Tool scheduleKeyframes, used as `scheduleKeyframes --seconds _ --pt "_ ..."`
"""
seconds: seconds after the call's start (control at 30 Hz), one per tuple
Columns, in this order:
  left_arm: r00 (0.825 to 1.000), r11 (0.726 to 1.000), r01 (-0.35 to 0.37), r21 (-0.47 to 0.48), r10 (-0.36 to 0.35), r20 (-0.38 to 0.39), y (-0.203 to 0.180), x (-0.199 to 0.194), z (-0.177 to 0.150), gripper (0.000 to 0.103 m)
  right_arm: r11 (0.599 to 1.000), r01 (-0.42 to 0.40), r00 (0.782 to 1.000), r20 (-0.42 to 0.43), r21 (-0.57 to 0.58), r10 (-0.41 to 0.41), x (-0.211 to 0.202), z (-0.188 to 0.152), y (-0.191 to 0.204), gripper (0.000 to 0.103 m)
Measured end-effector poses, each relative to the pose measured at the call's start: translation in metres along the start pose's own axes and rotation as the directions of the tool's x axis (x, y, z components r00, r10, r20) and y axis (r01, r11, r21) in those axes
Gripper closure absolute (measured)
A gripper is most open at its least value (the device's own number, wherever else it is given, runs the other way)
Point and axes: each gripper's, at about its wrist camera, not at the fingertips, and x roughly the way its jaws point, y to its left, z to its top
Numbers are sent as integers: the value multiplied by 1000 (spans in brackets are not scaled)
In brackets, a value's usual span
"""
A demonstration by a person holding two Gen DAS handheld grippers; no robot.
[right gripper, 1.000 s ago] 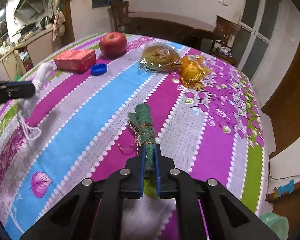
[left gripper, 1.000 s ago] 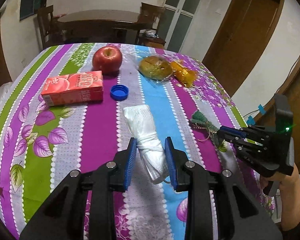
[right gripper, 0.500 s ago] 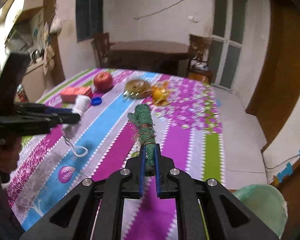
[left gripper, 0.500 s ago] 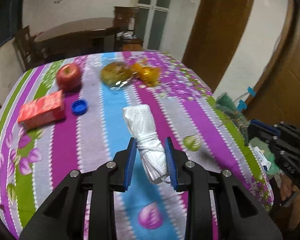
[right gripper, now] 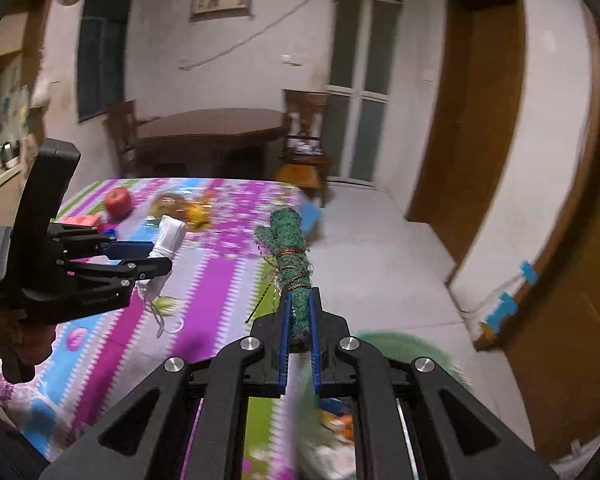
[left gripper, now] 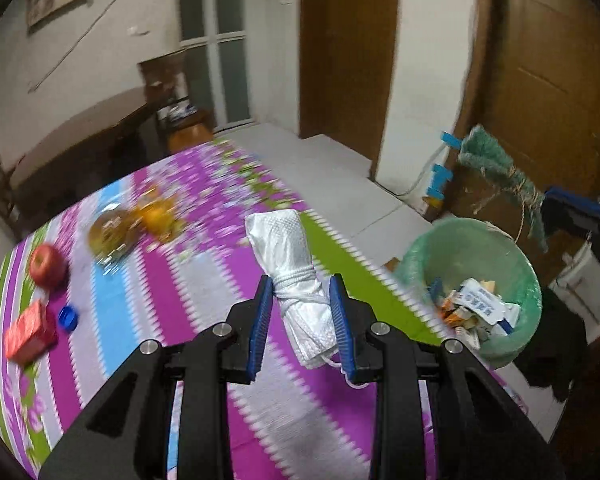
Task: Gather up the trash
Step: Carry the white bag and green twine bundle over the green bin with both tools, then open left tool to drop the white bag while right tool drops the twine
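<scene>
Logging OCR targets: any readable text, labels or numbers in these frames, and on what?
None legible.
Red carton: print motion-blurred.
White packet in the green bin: blue print, too small.
Left gripper body: faint lettering, unreadable.

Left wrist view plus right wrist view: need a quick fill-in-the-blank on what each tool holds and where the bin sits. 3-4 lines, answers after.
1. The left tool is shut on a rolled ____ plastic bag tied with cord.
2. The right tool grips a rolled ____ fuzzy bundle bound with thread.
3. The round bin with a pale green liner already holds ____.
4. On the striped tablecloth, the round red fruit is an ____.

Missing words: white; green; trash; apple
</scene>
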Motion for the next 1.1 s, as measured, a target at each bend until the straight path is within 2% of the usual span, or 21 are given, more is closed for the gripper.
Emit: scheduleKeyframes --seconds 0.27,0.4,0.53,0.67,0.83,1.0,1.07,1.1 --pt "998 985 67 159 -64 -27 -85 34 21 75 983 161 985 -72 91 -154 -32 -31 -91 94" --pt "994 968 103 231 -92 -57 -122 52 24 75 967 213 973 -116 143 -197 -36 -50 -128 94" --pt "989 949 140 281 -118 -95 -148 71 26 75 949 237 966 -159 207 -206 -37 -67 -159 94" --pt "979 934 184 308 -145 -145 -166 90 26 75 937 239 962 -194 254 -192 -31 -81 -171 94" --pt "957 913 259 315 -198 -213 -176 106 22 75 928 220 960 -238 302 -150 -10 -97 -175 94" --pt "951 906 279 319 -215 -223 -183 113 18 74 922 205 955 -273 328 -115 19 -104 -168 94" --pt "953 903 276 330 -211 -219 -183 114 18 71 920 196 956 -275 340 -102 31 -104 -163 93" --pt "956 905 260 338 -191 -224 -182 117 17 58 919 194 955 -279 342 -98 36 -105 -162 91"
